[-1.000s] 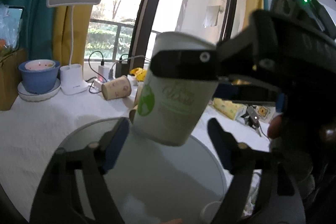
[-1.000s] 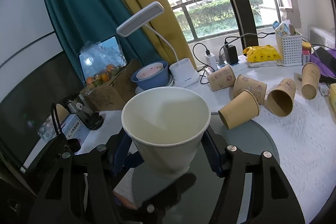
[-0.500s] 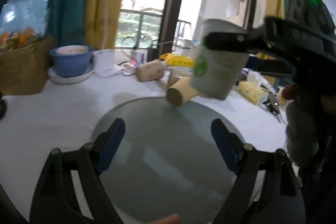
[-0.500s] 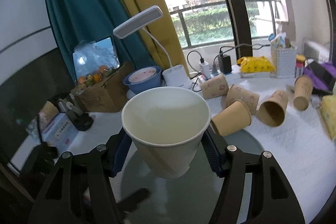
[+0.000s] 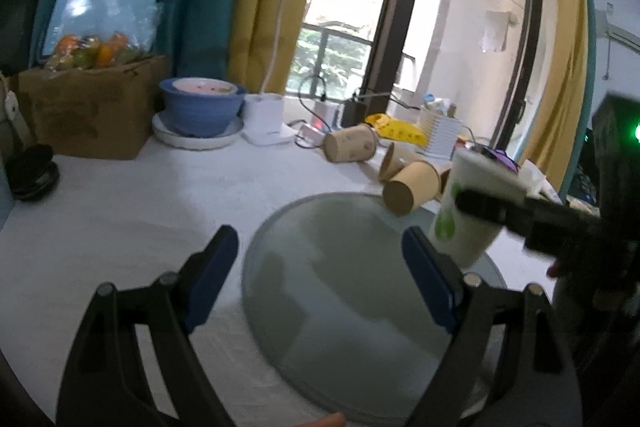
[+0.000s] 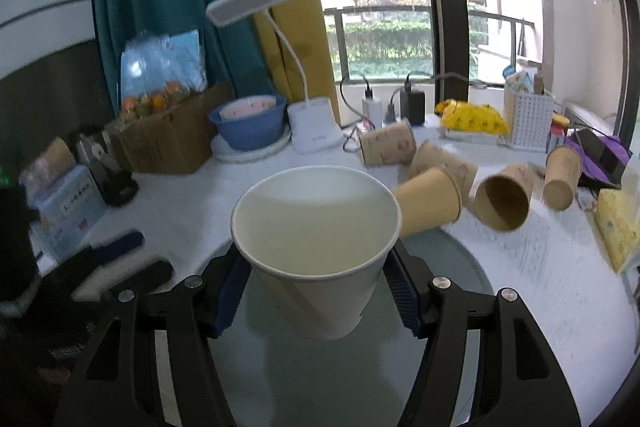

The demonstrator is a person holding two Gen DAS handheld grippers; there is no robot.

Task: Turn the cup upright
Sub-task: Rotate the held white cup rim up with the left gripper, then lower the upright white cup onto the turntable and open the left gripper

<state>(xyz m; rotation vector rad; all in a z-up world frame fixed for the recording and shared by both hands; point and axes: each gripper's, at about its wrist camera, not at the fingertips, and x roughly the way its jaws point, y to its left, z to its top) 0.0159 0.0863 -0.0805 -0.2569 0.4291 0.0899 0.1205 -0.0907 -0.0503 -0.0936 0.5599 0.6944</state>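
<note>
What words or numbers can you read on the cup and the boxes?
Nothing reads clearly.
White cup: green logo, its writing too blurred to read.
Blue box: printed characters, too small and blurred.
Yellow packet: dark print, unreadable.
Brown cups: small drawings only, no words I can make out.

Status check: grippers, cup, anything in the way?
Right gripper shut on white cup, mouth up, above glass disc. Left gripper open, empty. Brown cup lies at the disc's far edge.
</note>
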